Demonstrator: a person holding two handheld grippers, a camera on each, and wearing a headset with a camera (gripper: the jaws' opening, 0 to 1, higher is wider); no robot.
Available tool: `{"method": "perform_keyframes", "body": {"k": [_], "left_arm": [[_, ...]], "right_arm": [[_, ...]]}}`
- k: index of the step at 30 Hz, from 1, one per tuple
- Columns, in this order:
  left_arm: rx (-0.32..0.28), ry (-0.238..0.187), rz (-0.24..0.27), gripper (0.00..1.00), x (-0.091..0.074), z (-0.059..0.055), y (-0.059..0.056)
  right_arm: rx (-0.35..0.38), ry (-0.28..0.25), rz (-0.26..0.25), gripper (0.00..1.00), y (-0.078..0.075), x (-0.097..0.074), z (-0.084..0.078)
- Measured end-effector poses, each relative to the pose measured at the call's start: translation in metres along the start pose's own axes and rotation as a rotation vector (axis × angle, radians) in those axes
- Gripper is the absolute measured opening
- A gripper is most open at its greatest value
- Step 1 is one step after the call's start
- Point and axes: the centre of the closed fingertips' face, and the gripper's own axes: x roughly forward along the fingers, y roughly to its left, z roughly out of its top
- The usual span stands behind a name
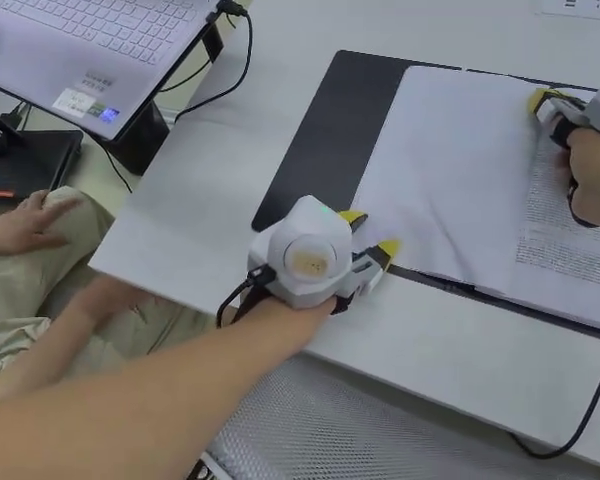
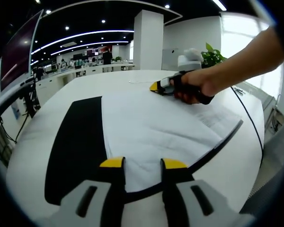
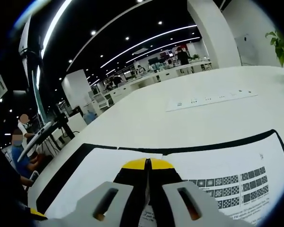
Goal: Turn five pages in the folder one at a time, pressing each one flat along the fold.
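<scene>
The folder (image 1: 320,130) lies open on the white counter (image 1: 220,190), set at a slant to the near edge, with its black cover showing as a broad band on the left and as a thin dark line along the near side. On the cover rests a blank white page (image 1: 450,170), mostly flat but faintly rippled toward its near corner. Beyond the fold, a printed page (image 1: 570,240) carries lines of text, and in the right gripper view a block of small checkered figures. The left gripper (image 1: 370,232) sits at the near edge of the folder, its yellow-tipped jaws apart and pointing over the lower edge of the blank page; in the left gripper view (image 2: 143,164) the tips lie just above the paper, and whether they touch it cannot be told. The right gripper (image 1: 540,100) is at the far end of the fold, held in a hand. In its own view (image 3: 148,164) the jaws are together, tip against tip, over the fold where the two pages meet. A laptop (image 1: 90,50) stands well apart at the far left, and a black cable (image 1: 580,420) trails over the near right of the counter.
</scene>
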Motion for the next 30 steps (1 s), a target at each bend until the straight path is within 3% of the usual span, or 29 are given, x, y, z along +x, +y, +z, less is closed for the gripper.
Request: {"method": "perform_keyframes", "body": {"k": [5, 14, 23, 27, 30], "left_arm": [[-0.001, -0.002, 0.0, 0.29, 0.0, -0.001, 0.0], [-0.003, -0.006, 0.001, 0.29, 0.001, -0.001, 0.001], [-0.006, -0.008, 0.003, 0.29, 0.0, -0.001, 0.0], [-0.008, -0.011, 0.005, 0.28, -0.001, 0.0, 0.0], [-0.008, -0.012, 0.005, 0.28, -0.001, 0.0, 0.0]], "right_arm": [[-0.017, 0.007, -0.006, 0.0, -0.009, 0.016, 0.002], [-0.001, 0.001, 0.0, 0.0, -0.011, 0.014, -0.001], [0.046, -0.003, 0.026, 0.0, -0.002, -0.008, -0.012], [0.056, -0.002, 0.041, 0.0, 0.006, -0.021, -0.019], [0.061, -0.002, 0.051, 0.0, 0.021, -0.041, -0.023]]}}
